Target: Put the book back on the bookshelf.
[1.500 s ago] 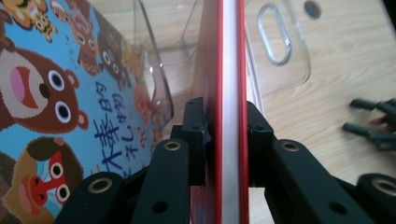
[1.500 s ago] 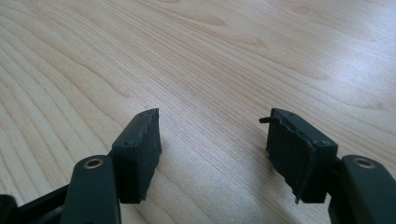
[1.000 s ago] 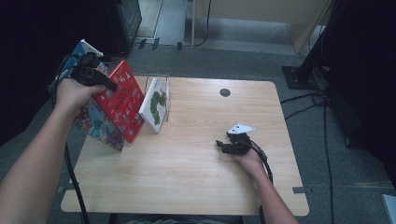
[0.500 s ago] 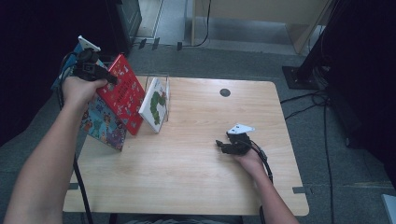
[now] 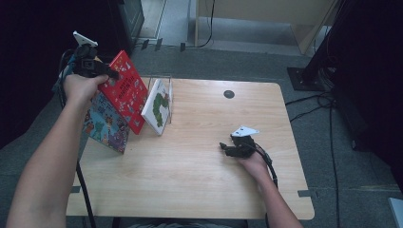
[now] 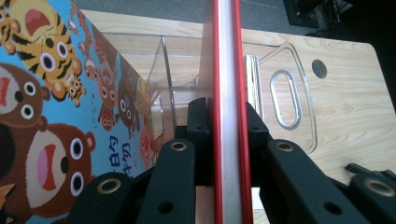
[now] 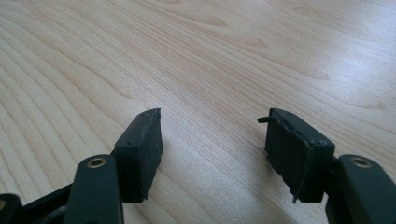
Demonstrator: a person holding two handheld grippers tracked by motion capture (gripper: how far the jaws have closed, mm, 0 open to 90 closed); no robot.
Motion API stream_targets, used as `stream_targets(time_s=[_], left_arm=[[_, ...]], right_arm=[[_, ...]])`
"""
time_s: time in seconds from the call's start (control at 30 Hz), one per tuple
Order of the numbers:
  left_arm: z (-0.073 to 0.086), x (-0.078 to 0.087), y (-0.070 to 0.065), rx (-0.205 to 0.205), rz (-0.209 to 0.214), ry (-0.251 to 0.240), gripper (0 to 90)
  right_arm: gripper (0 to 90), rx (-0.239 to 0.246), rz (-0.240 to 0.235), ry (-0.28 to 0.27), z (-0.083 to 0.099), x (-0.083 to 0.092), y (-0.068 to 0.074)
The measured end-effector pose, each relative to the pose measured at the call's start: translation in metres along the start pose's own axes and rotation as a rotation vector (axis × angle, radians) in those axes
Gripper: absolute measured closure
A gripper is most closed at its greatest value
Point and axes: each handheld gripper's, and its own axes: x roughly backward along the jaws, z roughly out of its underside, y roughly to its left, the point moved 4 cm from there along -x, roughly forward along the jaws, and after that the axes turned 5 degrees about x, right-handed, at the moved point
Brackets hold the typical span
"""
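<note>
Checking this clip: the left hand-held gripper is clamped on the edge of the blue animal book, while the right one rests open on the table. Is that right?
Not quite. The left hand-held gripper is clamped on the red book, not the blue animal book, which leans beside it; the left gripper view shows the red cover's edge pinched between the pads. The right hand-held gripper does rest open on the table.

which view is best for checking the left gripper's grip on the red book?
Left gripper view: the left gripper has both pads pressed on the red book, seen edge-on along its spine. The high view shows the red book's cover tilted above the table's left edge, with the grip itself small. The right gripper view faces bare table.
</note>
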Motion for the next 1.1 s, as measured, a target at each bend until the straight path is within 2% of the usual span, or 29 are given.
stream_targets(time_s=[0.2, 0.3, 0.53, 0.67, 0.77, 0.87, 0.93, 1.03, 1.1], left_arm=[[0.0, -0.015, -0.004, -0.027, -0.02, 0.003, 79.6], [-0.001, -0.017, -0.004, -0.025, -0.022, -0.008, 79.5], [-0.002, -0.017, 0.001, -0.037, -0.03, 0.026, 78.4], [-0.002, -0.016, 0.003, -0.027, -0.012, 0.037, 70.7], [-0.002, -0.015, 0.005, -0.033, -0.009, 0.068, 59.5], [-0.003, -0.01, 0.008, -0.019, -0.003, 0.069, 52.0], [-0.004, -0.005, 0.01, -0.006, -0.001, 0.067, 50.2], [-0.006, 0.002, 0.011, -0.014, -0.003, 0.035, 49.3], [-0.006, 0.005, 0.011, -0.015, 0.005, 0.038, 48.0]], right_arm=[[36.4, -0.002, -0.001, 0.001, 0.0, 0.0, 0.0], [36.4, -0.002, -0.001, 0.001, 0.0, 0.0, 0.0], [36.3, 0.0, -0.002, 0.001, 0.0, 0.0, 0.0], [36.3, 0.0, -0.002, 0.001, 0.0, 0.0, 0.0], [36.3, 0.001, -0.003, 0.001, 0.0, 0.0, 0.0], [36.3, 0.001, -0.003, 0.001, 0.0, 0.0, 0.0], [36.3, 0.001, -0.003, 0.001, 0.0, 0.0, 0.0], [36.3, 0.002, -0.002, 0.0, 0.0, 0.0, 0.0], [36.3, 0.002, -0.002, 0.0, 0.0, 0.0, 0.0]])
